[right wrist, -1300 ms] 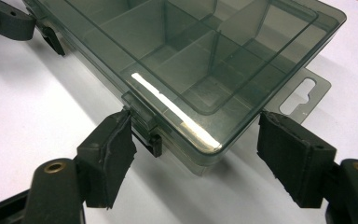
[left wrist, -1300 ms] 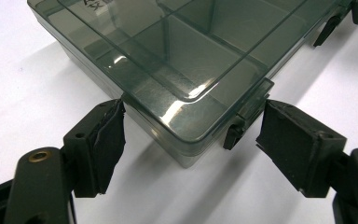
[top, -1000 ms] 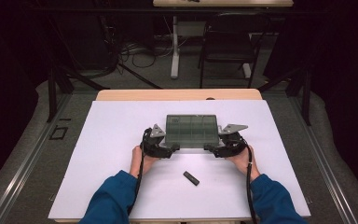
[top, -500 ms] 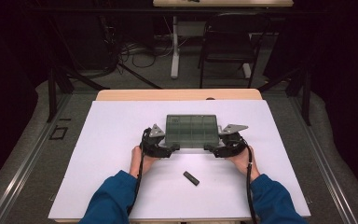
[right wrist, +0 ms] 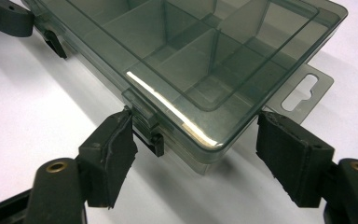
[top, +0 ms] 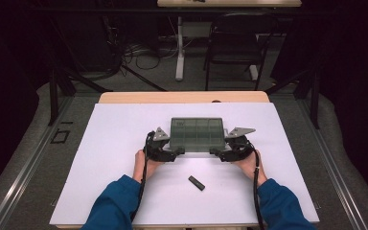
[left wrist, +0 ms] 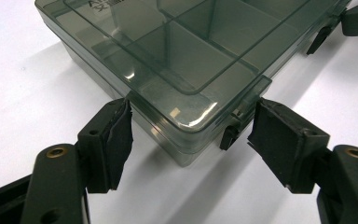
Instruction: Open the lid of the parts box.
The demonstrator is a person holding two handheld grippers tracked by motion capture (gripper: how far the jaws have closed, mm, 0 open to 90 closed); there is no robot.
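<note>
While the smoky compartment box (top: 196,134) lay closed mid-table, I had the left gripper (left wrist: 191,137) and right gripper (right wrist: 196,140) each straddling a near corner, jaws parted, barely touching; both latches (right wrist: 142,114) were unopened, so everything remained.

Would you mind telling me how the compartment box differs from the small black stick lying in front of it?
The box is see-through smoky grey with dividers inside; the stick is solid black. The box is far bigger than the stick. The box lies square to the table edge; the stick lies askew, nearer the person. Both rest flat on the white table.
</note>
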